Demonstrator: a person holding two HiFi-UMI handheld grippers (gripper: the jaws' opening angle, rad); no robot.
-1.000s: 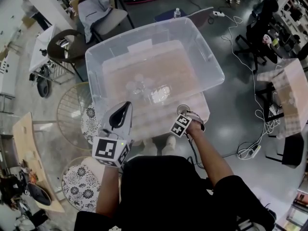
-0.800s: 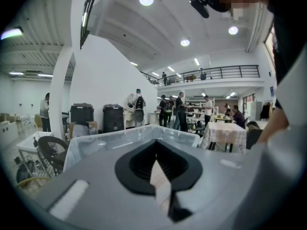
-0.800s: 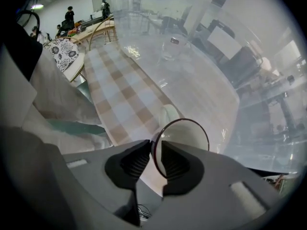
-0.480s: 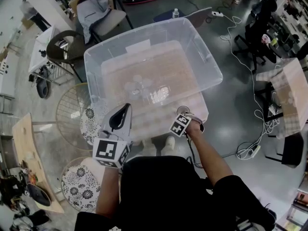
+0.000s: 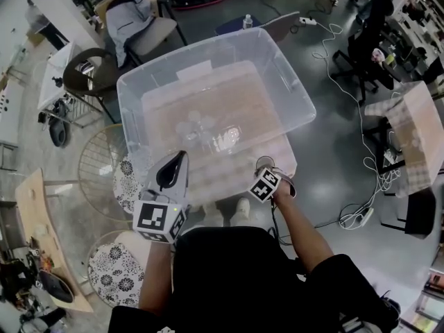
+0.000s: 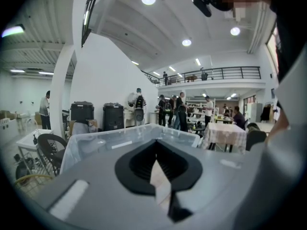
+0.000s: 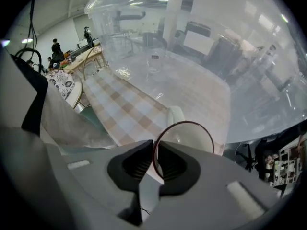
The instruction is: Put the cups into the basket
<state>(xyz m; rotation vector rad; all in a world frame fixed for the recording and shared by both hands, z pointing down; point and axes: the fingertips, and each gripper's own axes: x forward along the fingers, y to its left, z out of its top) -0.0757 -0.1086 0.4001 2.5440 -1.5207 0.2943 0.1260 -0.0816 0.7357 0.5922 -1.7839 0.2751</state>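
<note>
A large clear plastic basket (image 5: 208,49) stands on a table with a checked cloth (image 5: 281,159). Several clear glass cups (image 5: 205,127) stand inside it; one glass cup (image 7: 154,59) shows through the basket wall (image 7: 216,56). A cup with a dark red rim (image 7: 184,138) stands outside the basket at the table's near edge (image 5: 264,161). My right gripper (image 7: 154,150) points down onto it; its jaws have just been closing and now pinch the cup's rim. Left of it, my left gripper (image 5: 182,155) is held almost level before the basket, shut and empty (image 6: 156,145).
A round wire chair (image 5: 97,161) and a floral stool (image 5: 114,269) stand left of the table. Chairs (image 5: 149,26) stand behind the basket. Cables (image 5: 361,116) run over the floor at the right, beside another covered table (image 5: 416,134). People stand farther back in the hall.
The right gripper's marker cube has turned a little while it stays at the cup. The left gripper has not moved. The head view has shifted slightly.
</note>
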